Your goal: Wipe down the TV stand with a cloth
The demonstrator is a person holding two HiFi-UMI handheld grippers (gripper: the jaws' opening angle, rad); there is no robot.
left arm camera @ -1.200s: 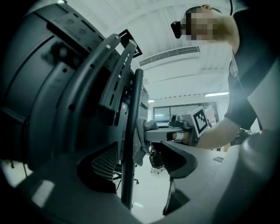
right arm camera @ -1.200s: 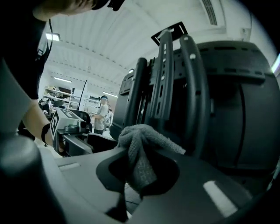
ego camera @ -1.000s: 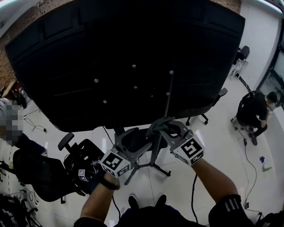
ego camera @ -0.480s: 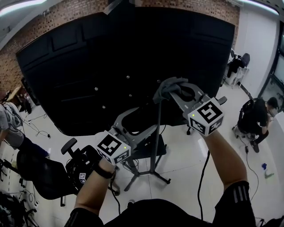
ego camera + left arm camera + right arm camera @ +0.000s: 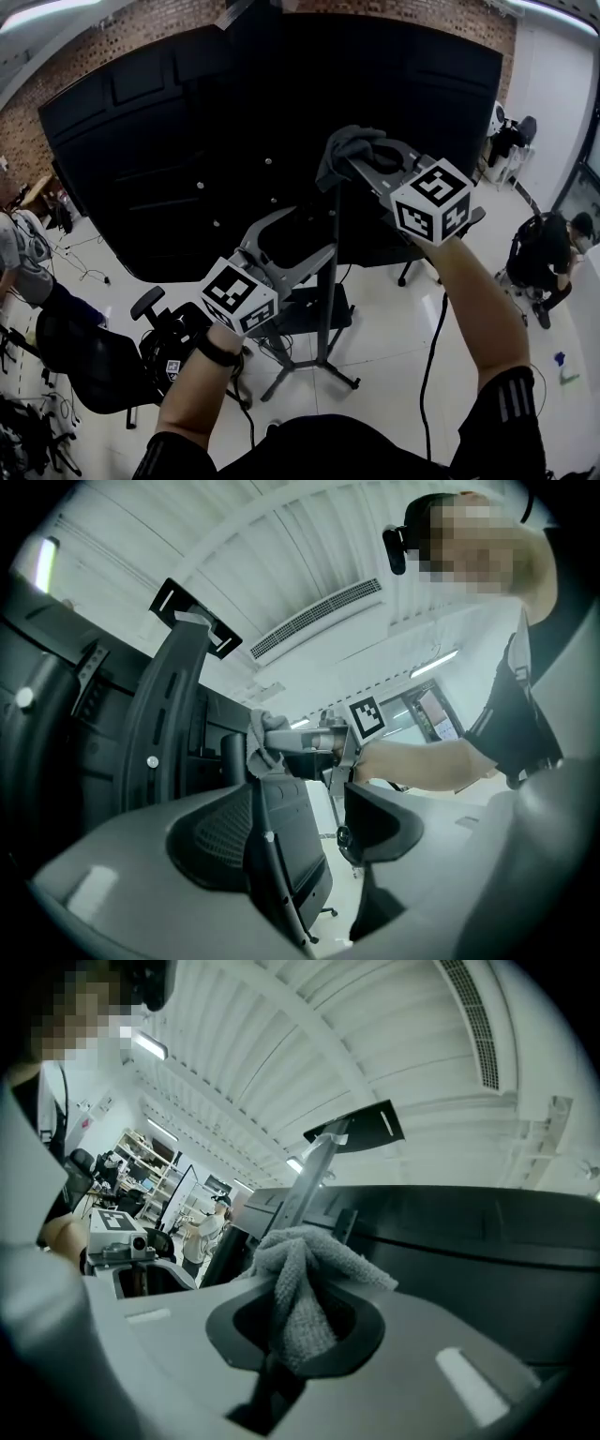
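The black TV (image 5: 234, 122) shows its back, mounted on a dark stand with a thin pole (image 5: 328, 300) and splayed feet. My right gripper (image 5: 361, 155) is raised high and shut on a crumpled grey cloth (image 5: 349, 148), which lies against the pole's upper end. In the right gripper view the cloth (image 5: 300, 1279) bulges out between the jaws, with the stand's column (image 5: 305, 1185) just behind it. My left gripper (image 5: 295, 239) hangs lower, beside the pole, open with nothing held. The left gripper view looks past the open jaws at the cloth (image 5: 262, 738) and the stand (image 5: 173, 696).
Black office chairs (image 5: 94, 366) stand at the lower left with cables on the white floor. Another chair (image 5: 441, 234) sits behind the stand. A person (image 5: 544, 253) crouches at the right, and another (image 5: 19, 253) stands at the left edge.
My right gripper has carried the cloth up along the pole, from near waist height to its top. The left gripper rose slightly and stayed open.
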